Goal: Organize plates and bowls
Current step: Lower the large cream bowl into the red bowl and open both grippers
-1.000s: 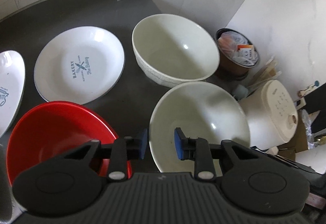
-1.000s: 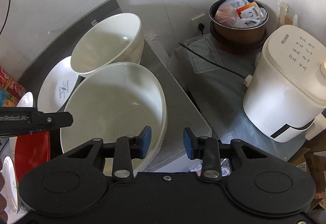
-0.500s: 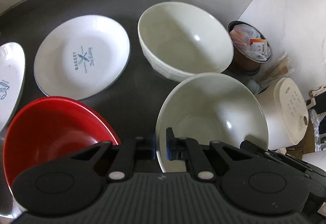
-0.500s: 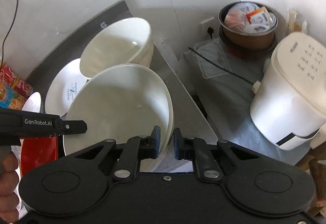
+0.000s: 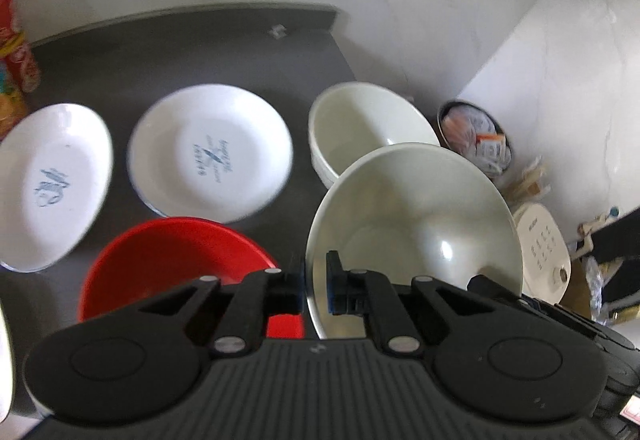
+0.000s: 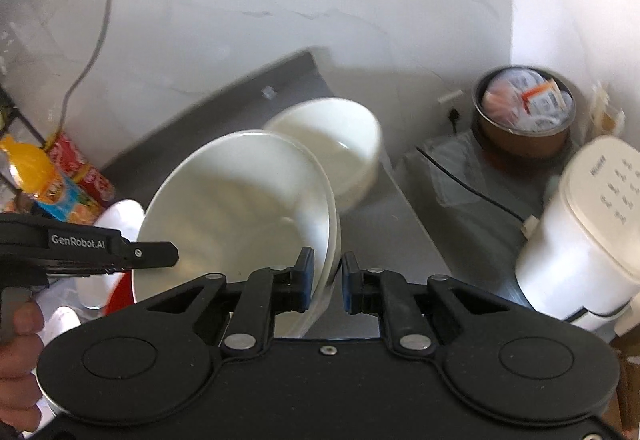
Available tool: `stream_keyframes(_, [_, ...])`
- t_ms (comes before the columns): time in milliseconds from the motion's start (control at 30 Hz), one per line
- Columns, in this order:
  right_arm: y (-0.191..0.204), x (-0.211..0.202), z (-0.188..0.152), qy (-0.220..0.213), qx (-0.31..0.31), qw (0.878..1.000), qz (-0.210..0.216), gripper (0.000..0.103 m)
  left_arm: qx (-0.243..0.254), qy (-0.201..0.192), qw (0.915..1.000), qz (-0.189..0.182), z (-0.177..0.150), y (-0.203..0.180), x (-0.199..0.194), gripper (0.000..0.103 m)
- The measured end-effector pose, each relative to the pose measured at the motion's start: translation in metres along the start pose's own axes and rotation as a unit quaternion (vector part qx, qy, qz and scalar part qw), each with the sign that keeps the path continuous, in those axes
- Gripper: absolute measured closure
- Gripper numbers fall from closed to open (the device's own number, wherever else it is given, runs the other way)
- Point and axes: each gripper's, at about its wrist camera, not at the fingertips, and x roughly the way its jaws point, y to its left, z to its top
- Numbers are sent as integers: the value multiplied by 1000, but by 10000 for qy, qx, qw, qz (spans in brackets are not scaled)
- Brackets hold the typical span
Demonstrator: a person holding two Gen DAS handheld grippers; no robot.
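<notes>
Two grippers hold one cream bowl (image 5: 416, 224) by its rim, and this bowl is lifted and tilted above the dark counter (image 5: 192, 51). The left gripper (image 5: 314, 286) pinches the bowl's left rim, one finger inside and one outside. The right gripper (image 6: 325, 282) pinches the opposite rim in the same way, its blue pads (image 6: 307, 272) close on both sides of the thin edge. Behind the held bowl a second cream bowl (image 5: 368, 127) stands on the counter, partly covered by it. To the left of the held bowl lies a red bowl (image 5: 176, 260), and behind the red bowl a white plate (image 5: 212, 155) with blue print. Further left of that plate lies another white plate (image 5: 52, 183), also printed in blue. To the right of the held bowl, lower than the counter, stand a white cooker (image 6: 588, 236) and a brown pot (image 6: 524, 119) filled with packets. A hand (image 6: 16, 356) grips the left tool's handle.
</notes>
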Motion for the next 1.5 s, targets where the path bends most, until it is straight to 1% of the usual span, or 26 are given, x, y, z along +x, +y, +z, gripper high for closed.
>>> stream_keyframes(100, [16,-2,6,-89,-132,9998,94,88,-68,-156,9998,43,0,13,-13,94])
stream_keyframes(367, [52,5,2,53,-471,9984,309,88,-342,-252,9989,190,-3,51,-36,94])
stream_keyframes(500, [71,14,-5,259,-740,9963,344,88,-473,-187,9982,320,-9,70,-38,94])
stream_keyframes(700, [100,30,-18,552,-1295,9895,337,88,-710,-37,9964,468,-22,98,-33,94])
stream_keyframes(800, [108,35,-23,664,-1486,9861,324,88,-839,23,9950,538,-27,108,-30,94])
stream_keyframes(1033, [112,47,-26,868,-1428,9854,330,88,-1026,206,9927,608,-41,124,-16,94])
stream_keyframes(1167, [106,55,-22,1022,-1122,9877,375,88,-1088,373,9918,561,-45,130,-5,94])
stream_keyframes(1333, [108,59,-21,984,-1152,9878,358,89,-1131,451,9907,606,-49,134,-2,92])
stream_keyframes(1367, [108,60,-21,998,-1139,9878,354,89,-1161,473,9904,576,-49,135,-2,91])
stream_keyframes(1500, [109,61,-20,1015,-1159,9876,317,89,-1275,457,9897,465,-46,140,-7,90])
